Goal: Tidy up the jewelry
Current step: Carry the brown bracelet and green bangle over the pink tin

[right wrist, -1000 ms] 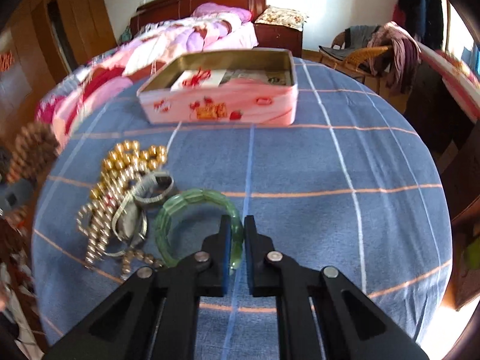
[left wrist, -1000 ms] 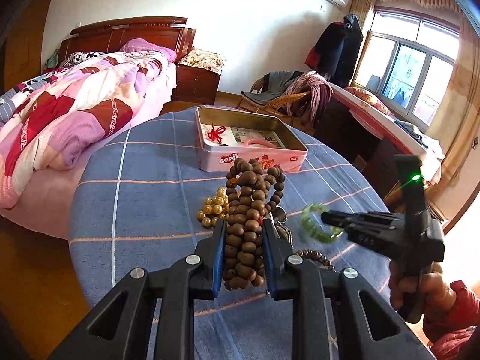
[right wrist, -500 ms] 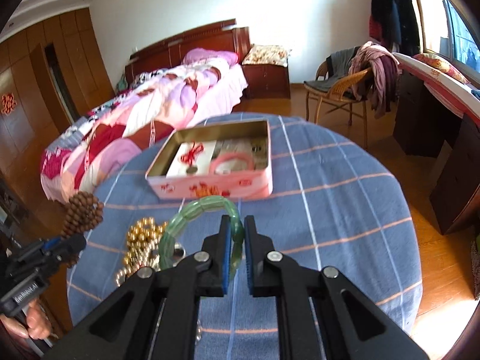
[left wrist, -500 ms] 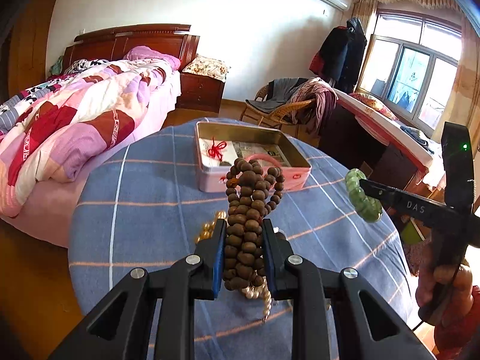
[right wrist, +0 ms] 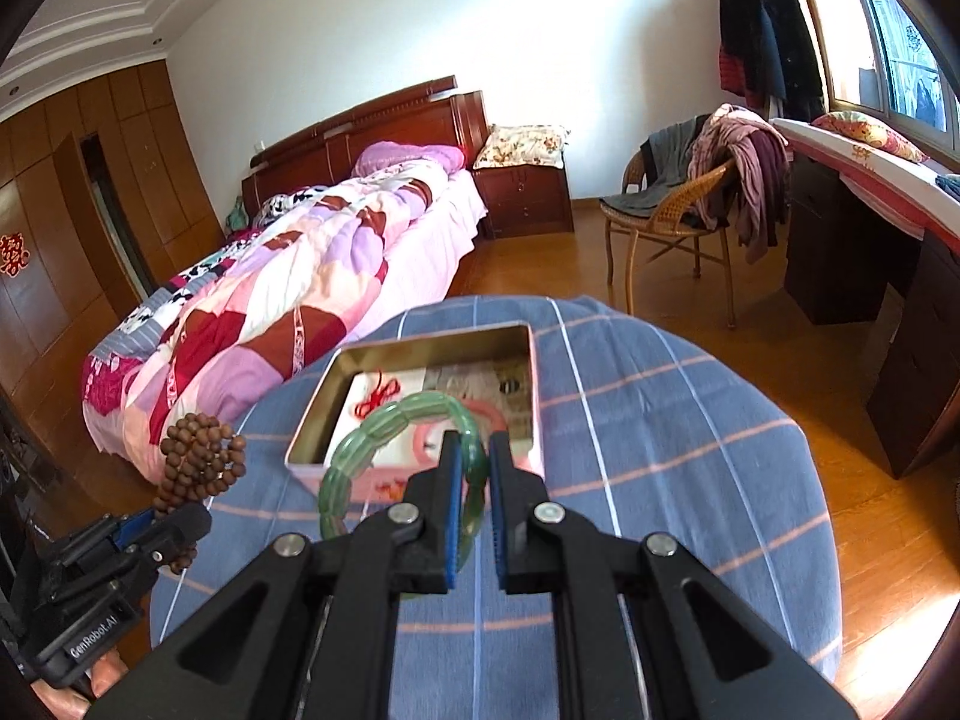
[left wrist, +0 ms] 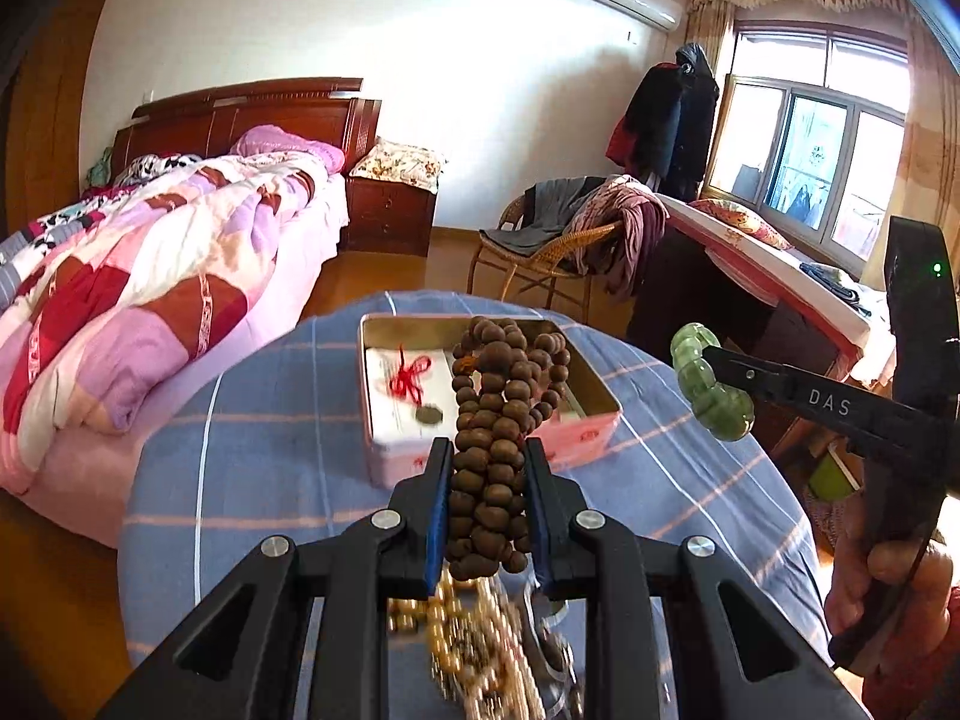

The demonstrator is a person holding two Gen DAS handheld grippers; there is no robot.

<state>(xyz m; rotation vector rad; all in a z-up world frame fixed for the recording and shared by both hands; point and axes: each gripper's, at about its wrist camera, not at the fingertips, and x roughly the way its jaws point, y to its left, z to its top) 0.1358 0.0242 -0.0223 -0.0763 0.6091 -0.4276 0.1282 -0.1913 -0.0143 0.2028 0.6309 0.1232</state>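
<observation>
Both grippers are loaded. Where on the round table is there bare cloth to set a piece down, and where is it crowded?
Bare blue checked tablecloth lies right of the pink open tin, out to the table edge, and left of the tin toward the bed. It is crowded under the left gripper, where gold beads pile up. The tin already holds papers.

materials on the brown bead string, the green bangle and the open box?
Brown bead string: looks like wood or seed, matte brown, no glint.
Green bangle: translucent and glossy, segmented; jade, glass or resin, can't tell which.
Open box: likely tin, dull silver-gold inner walls with a rolled rim, pink printed outside.
</observation>
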